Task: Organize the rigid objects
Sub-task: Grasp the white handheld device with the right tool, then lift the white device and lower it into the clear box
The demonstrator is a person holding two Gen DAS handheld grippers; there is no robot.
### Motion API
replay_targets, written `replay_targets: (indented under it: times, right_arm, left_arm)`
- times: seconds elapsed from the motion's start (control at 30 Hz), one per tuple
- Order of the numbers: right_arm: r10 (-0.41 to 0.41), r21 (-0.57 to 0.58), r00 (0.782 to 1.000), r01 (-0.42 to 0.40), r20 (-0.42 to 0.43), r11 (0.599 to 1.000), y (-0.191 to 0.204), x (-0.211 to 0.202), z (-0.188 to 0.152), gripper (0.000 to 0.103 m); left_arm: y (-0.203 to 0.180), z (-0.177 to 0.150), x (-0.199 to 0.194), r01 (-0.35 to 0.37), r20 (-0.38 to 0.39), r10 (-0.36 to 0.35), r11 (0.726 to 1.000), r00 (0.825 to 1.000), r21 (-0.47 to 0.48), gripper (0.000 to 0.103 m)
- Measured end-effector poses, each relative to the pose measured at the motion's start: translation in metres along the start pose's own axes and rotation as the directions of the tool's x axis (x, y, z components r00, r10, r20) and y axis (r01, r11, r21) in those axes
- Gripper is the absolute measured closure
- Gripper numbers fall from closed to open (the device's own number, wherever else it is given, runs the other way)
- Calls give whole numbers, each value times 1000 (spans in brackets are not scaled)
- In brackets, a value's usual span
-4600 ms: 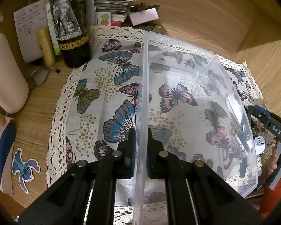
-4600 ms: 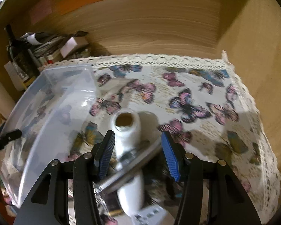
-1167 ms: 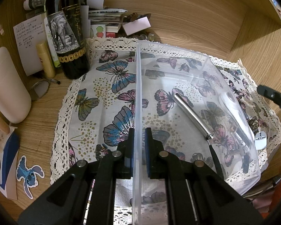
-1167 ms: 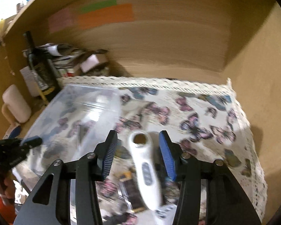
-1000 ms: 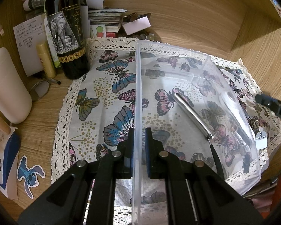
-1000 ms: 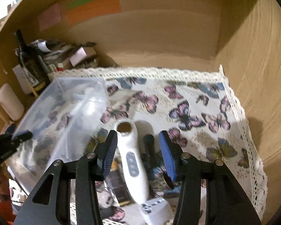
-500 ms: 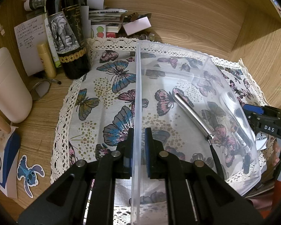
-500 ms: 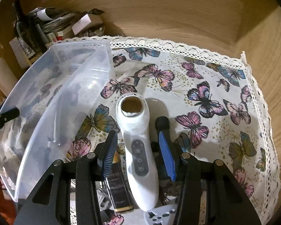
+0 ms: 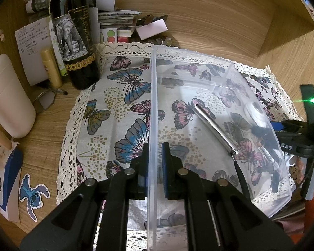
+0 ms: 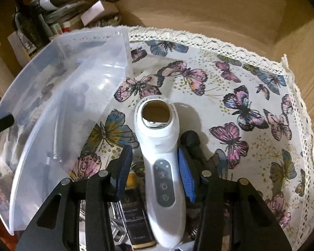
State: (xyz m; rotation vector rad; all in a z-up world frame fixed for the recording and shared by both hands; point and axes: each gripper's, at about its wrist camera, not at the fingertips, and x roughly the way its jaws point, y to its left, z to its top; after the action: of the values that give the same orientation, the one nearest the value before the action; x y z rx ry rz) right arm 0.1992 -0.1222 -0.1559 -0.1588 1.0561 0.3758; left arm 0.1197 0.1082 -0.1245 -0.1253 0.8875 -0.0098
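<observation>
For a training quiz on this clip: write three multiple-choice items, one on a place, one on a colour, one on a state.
1. Where does the silver metal tool lie?
A. inside the clear plastic bin
B. beside the wine bottle
C. on bare wood

2. What colour is the handheld device between the right tongs?
A. black
B. white
C. red

3. How do the left tongs stand?
A. wide open over the cloth
B. shut on the bin wall
C. shut on a pen

Key: A, it shows through the bin's clear wall; B, white body with a grey button panel; B, both pads press the wall.
</observation>
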Motion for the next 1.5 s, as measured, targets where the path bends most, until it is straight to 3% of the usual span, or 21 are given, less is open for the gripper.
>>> replay_targets:
  times: [0.07, 0.3, 0.57, 0.9, 1.1, 1.27, 1.5]
  right_arm:
    - [-32, -9, 999, 33, 15, 999, 2, 3, -1, 71]
    - [-3, 39, 997, 0, 83, 999, -2, -12, -1, 71]
    - [26, 67, 979, -41, 203, 997, 0, -54, 0, 71]
    - [105, 29, 930, -123, 353, 992, 17, -101, 11, 72]
    - [183, -27, 885, -189, 429, 982, 36, -128, 15, 72]
    - [247, -84, 868, -234, 430, 969, 55, -130, 17, 72]
    - [311, -133, 890, -282, 333, 950, 82, -103, 16, 72]
  left_arm:
    - [0, 0, 0, -1, 1, 1, 1000, 1000, 1, 94]
    - [0, 3, -2, -5, 6, 5, 1000, 1000, 0, 94]
    - [-1, 7, -3, -18, 14, 18, 1000, 1000, -3, 94]
    - [-1, 8, -3, -30, 16, 31, 1000, 999, -6, 94]
    - [-1, 8, -4, -30, 16, 30, 1000, 999, -5, 94]
    - [-3, 9, -6, -25, 19, 25, 1000, 999, 2, 94]
    - [-6, 8, -7, -14, 22, 14, 1000, 1000, 9, 94]
